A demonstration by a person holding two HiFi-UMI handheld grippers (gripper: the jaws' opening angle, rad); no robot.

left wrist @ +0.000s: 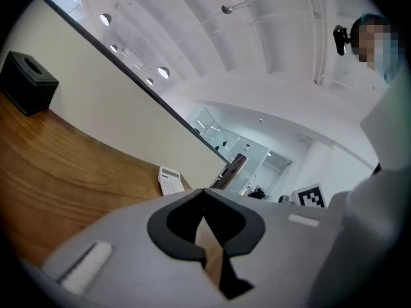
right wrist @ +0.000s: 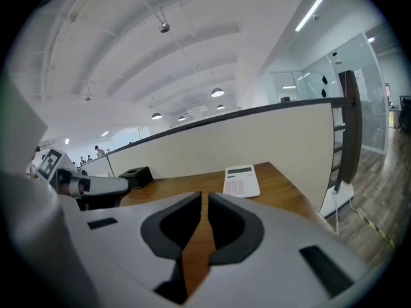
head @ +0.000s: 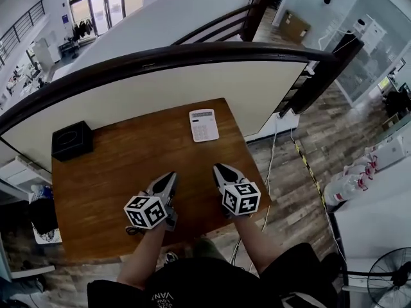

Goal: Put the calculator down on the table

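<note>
Both of my tools hang over the near side of the brown wooden table (head: 109, 191), side by side. My left gripper (left wrist: 204, 191) has its two grey jaws pressed together at the tips, and nothing is between them. My right gripper (right wrist: 204, 194) has its jaws nearly together, with only a thin gap, and nothing is in that gap either. So both are empty.

Farther out, the flat white calculator (head: 203, 125) lies on the table with its keys facing up. It sits at the far edge, close to the cream wall with the dark rail on top. It is well apart from both tools, and nothing touches it. I think that is why my tools are empty and hang back here: the calculator is already down, so the job looks done.

At the far left corner of the table stands a small black box (head: 71, 140) with a hole in its top. I cannot see what is inside it.
</note>
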